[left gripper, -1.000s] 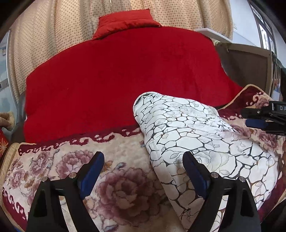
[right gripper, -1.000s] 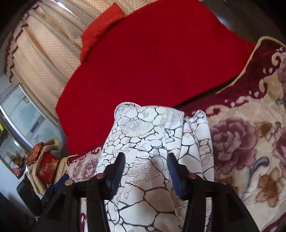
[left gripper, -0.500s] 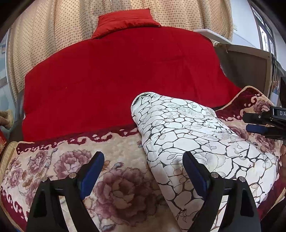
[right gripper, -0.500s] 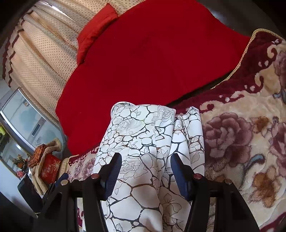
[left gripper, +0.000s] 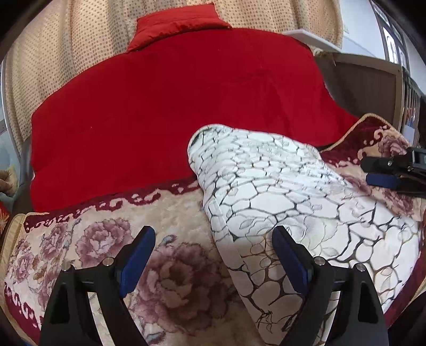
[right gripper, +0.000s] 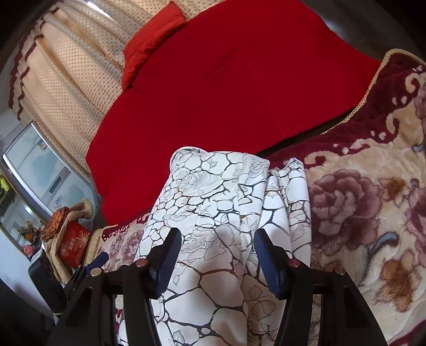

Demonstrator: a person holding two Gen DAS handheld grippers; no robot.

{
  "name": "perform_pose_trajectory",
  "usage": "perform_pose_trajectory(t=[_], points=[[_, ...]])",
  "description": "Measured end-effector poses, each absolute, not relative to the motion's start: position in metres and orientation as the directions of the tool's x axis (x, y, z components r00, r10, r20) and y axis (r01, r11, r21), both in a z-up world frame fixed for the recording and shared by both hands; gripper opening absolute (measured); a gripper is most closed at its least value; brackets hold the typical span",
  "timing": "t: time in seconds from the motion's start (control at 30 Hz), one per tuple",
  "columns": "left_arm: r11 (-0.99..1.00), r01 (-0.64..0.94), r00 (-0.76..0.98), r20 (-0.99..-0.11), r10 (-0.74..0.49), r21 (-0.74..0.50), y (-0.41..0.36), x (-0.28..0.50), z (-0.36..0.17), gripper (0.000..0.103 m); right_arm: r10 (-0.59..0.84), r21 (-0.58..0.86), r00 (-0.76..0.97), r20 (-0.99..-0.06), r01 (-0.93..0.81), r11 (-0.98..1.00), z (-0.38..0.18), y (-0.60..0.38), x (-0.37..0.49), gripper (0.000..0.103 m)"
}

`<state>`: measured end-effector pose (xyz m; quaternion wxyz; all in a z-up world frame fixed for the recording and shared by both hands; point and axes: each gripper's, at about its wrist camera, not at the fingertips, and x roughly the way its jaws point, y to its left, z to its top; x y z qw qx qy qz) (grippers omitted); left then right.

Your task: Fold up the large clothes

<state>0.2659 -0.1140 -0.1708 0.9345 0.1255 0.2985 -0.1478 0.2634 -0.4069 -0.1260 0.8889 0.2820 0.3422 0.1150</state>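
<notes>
Biggest thing in front of me was the red quilt (left gripper: 173, 106), filling the far half of the bed from about 10 o'clock round to 2 o'clock in the left wrist view, with a red pillow (left gripper: 178, 24) sitting at 12 o'clock up against the dotted cream curtain (left gripper: 66, 53). Nearer to me the bed was covered by a plush floral blanket (left gripper: 87, 239) in cream and maroon with big rose prints, its gold-corded edge running off around 2 o'clock.

The garment I was folding, a white dress (left gripper: 279, 191) with a dark crackle-and-rose print, lay folded into a long strip on that floral blanket, its far end just overlapping the red quilt's edge. In the right wrist view the white dress (right gripper: 221, 213) ran from 12 o'clock straight down to 6 o'clock, with layered folds showing along its right side.

My left claw (left gripper: 213, 255) was spread wide, gripping nothing, hovering over the dress's left edge, one finger over the blanket and the other over the fabric. My right claw (right gripper: 217, 255) was parted too, fingers either side of the strip's middle, not pinching it as far as I could see. From the left camera the right claw (left gripper: 383, 173) showed at 3 o'clock.

Over at 8 o'clock in the right view sat a red box (right gripper: 73, 246) on some beige cloth.
</notes>
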Motion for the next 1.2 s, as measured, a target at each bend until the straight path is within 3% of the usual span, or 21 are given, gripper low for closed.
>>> perform_pose_trajectory(t=[0.13,0.3,0.57,1.2], points=[[0.925,0.352,0.772,-0.603,-0.200,0.145,-0.115,0.267,-0.177,0.090,0.365,0.531,0.724,-0.585,0.001,0.847,-0.131,-0.399,0.268,0.060],[0.926,0.355,0.761,-0.615,-0.207,0.128,-0.113,0.269,-0.177,0.091,0.344,0.478,0.613,-0.711,0.063,0.876,-0.161,-0.390,0.285,0.059],[0.934,0.337,0.801,-0.557,-0.219,0.118,-0.102,0.261,-0.161,0.091,0.384,0.564,0.696,-0.607,0.037,0.825,-0.138,-0.413,0.269,0.060],[0.937,0.333,0.799,-0.558,-0.222,0.104,-0.099,0.263,-0.158,0.091,0.396,0.615,0.729,-0.559,0.043,0.788,-0.135,-0.437,0.259,0.060]])
